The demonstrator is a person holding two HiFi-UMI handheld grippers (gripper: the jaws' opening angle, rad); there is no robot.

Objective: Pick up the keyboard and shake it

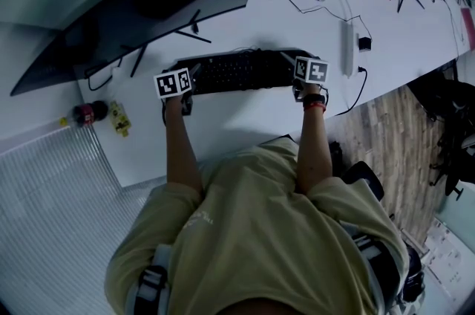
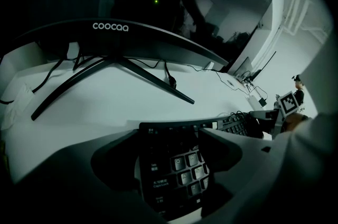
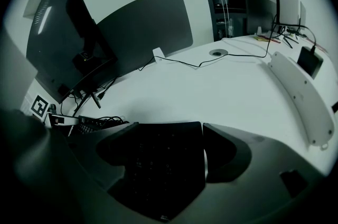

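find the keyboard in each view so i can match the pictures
Head view: keyboard just above centre.
Left gripper view: bottom centre, only its left end.
Right gripper view: bottom centre, only its dark right end.
Shared landmark: the curved monitor behind it.

Keyboard (image 1: 241,71): black, full-size, long low slab w/ a slightly curved back edge. It lies keys-up on the white desk (image 1: 245,128), long axis approx parallel to the desk's front edge, just in front of the curved monitor's (image 1: 148,9) splayed stand legs. It seems to sit flat on the desktop, though the dim picture doesn't show clearly whether any end is off the surface.

In the left gripper view its L end (image 2: 174,165) shows pale-lit letter keycaps and a Caps Lock legend. In the right gripper view the R end (image 3: 158,175) is nearly pure black, keys barely visible.
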